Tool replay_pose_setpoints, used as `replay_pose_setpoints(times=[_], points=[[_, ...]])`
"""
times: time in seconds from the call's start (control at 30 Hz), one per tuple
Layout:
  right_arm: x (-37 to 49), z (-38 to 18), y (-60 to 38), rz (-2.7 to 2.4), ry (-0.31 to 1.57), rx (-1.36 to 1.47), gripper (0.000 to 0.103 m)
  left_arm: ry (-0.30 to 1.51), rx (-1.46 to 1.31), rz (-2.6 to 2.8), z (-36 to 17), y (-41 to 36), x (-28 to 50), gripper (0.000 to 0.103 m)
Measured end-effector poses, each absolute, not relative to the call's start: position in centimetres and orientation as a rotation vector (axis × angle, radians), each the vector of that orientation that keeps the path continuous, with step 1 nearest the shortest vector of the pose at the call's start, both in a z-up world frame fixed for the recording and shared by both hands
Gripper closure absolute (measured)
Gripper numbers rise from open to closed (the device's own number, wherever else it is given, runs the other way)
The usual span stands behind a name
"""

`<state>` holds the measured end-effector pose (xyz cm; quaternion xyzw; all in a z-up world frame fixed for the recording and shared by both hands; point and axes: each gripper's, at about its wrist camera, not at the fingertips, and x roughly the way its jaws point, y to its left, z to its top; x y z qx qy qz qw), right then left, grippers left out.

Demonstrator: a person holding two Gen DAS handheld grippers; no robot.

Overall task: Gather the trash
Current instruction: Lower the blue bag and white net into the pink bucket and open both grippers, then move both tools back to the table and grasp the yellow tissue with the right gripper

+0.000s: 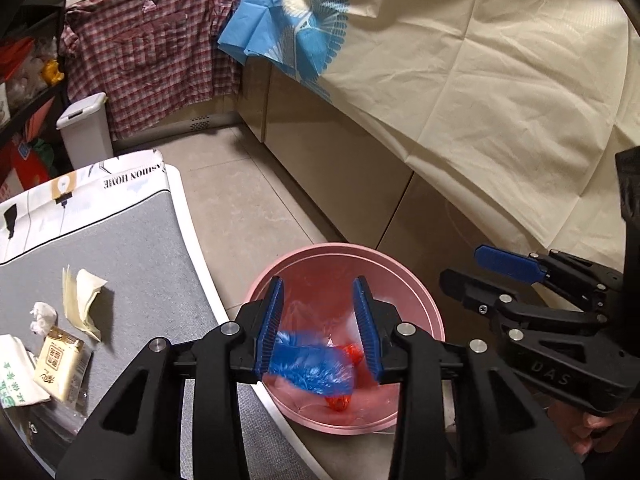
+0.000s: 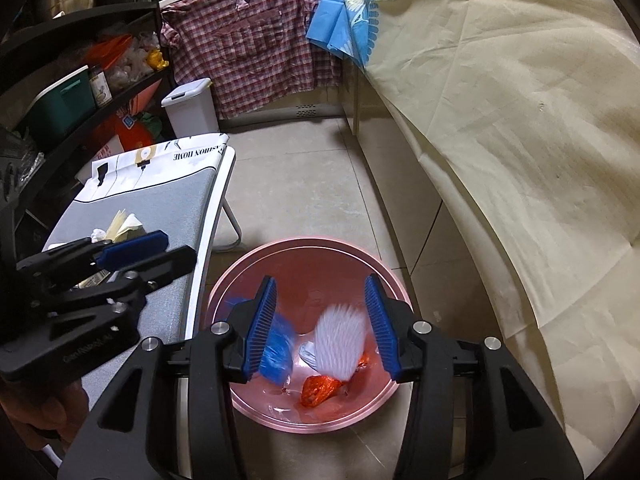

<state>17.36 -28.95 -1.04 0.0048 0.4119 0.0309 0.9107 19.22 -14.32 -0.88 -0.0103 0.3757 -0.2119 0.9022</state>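
Note:
My left gripper is open above a pink bin on the floor. A blurred blue scrap is in the air below its pads, touching neither. My right gripper is open over the same bin, with a blurred white piece loose between and below its fingers. A red wrapper lies in the bin. On the grey-topped table at the left lie a yellow paper, a crumpled white tissue and a small carton. Each gripper shows in the other's view.
A cabinet draped in cream cloth runs along the right, close to the bin. A white lidded bin stands beyond the table below a hanging plaid shirt. Dark shelves with boxes line the left. Bare tiled floor lies between.

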Motion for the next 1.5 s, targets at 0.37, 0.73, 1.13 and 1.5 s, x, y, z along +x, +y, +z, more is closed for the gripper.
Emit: replay_pose_setpoints(times=[0.37,0.73,1.13,1.5], points=[[16.6,0.1,-28.1,0.074,0.797,0.003,0.056,0.739,-0.021,-0.389,0.7,-10.0,17.7,0.069],[15.6,1.2,-24.0,0.144,0.747,-0.070,0.056,0.696,-0.074,-0.263,2.4,0.2,15.3,0.074],[17.1,1.8,-17.0,0.309,0.697,-0.022,0.059,0.695,-0.170,-0.082,1.7,11.0,15.7,0.086],[21.2,-1.9,-9.8,0.434,0.764,0.015,0.072,0.746,-0.183,-0.054,-1.5,12.9,18.6,0.089]])
